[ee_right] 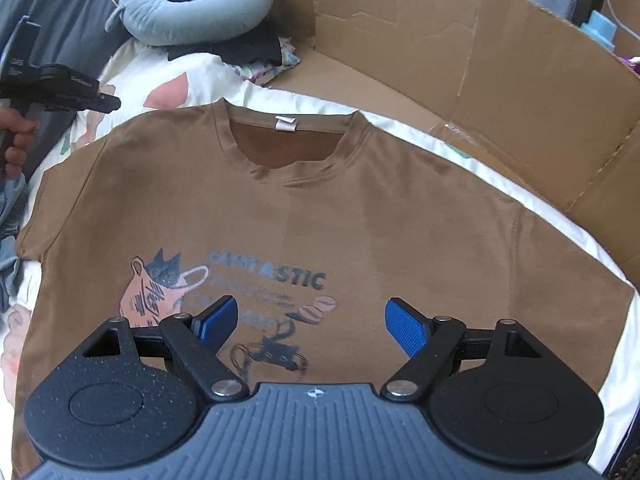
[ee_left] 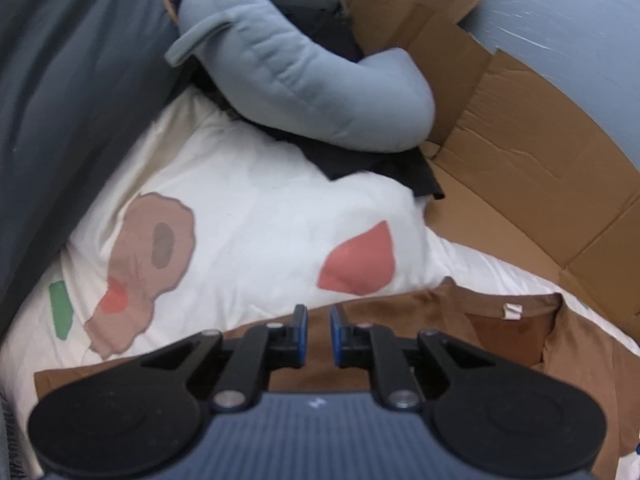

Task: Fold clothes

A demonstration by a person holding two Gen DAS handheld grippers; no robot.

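White bedding (ee_right: 404, 130) with coloured patches carries a brown T-shirt (ee_right: 360, 208) laid flat, front up, collar away from the camera; cardboard panels (ee_right: 460, 40) stand behind.

Legible print on the shirt reads "FANTASTIC" (ee_right: 267, 274); smaller lines beneath are blurred, and the neck tag (ee_right: 285, 123) cannot be read. Right hand-held gripper (ee_right: 310, 322) hovers over the chest print, jaws spread wide. Left hand-held gripper (ee_left: 319, 334), over the shirt's edge, has its blue pads nearly together with a narrow gap and nothing between them; the right view shows a hand (ee_right: 16, 140) around its grip. A grey neck pillow (ee_left: 288, 52) rests on dark clothing (ee_left: 376, 168). The shirt's hem is hidden below the gripper body.
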